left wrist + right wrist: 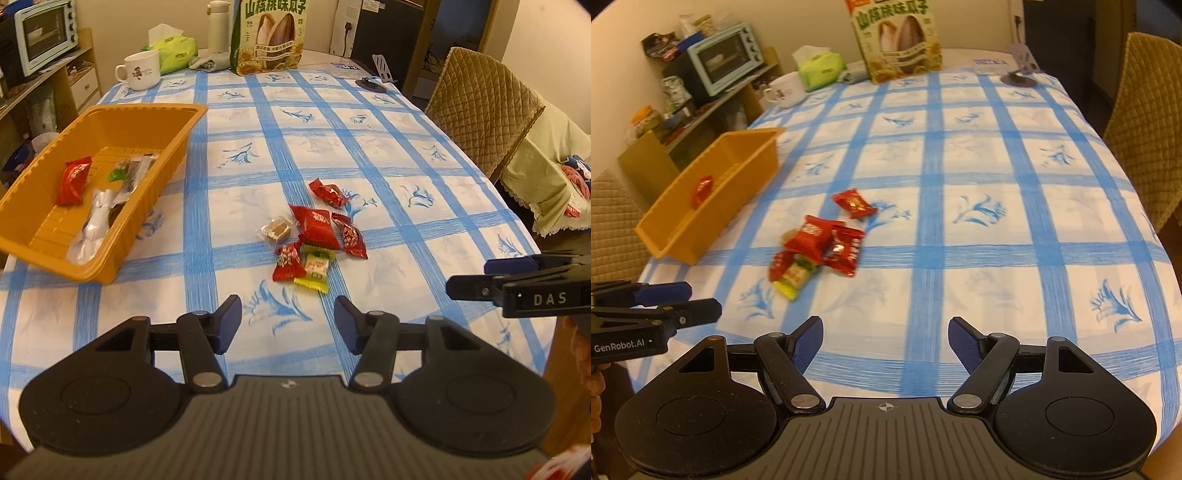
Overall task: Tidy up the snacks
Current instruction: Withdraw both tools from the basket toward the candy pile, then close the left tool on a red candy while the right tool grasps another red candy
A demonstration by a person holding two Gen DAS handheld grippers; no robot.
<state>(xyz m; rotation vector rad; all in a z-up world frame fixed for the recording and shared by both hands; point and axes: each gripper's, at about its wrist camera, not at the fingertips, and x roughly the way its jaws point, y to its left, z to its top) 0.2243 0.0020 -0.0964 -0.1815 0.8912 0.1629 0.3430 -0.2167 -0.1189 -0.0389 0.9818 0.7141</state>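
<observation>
Both tongs hang above the near edge of the table, tilted down toward it. The left tongs stand partly open with nothing between the blue pads; the right tongs gape wider — also empty.

Just beyond them, on the blue-checked tablecloth, lies a small heap of wrapped snacks: a large red packet touching a second red one, a smaller red sweet beside a yellow-green candy, and a brown cube in clear wrap. One more red sweet sits a little apart, farther back.

To the left stands an orange tray — inside it a red packet, a clear-wrapped white piece and a dark bar in a clear wrapper.

At the far end stand a large sunflower-seed bag, a white mug and a green tissue pack.
</observation>
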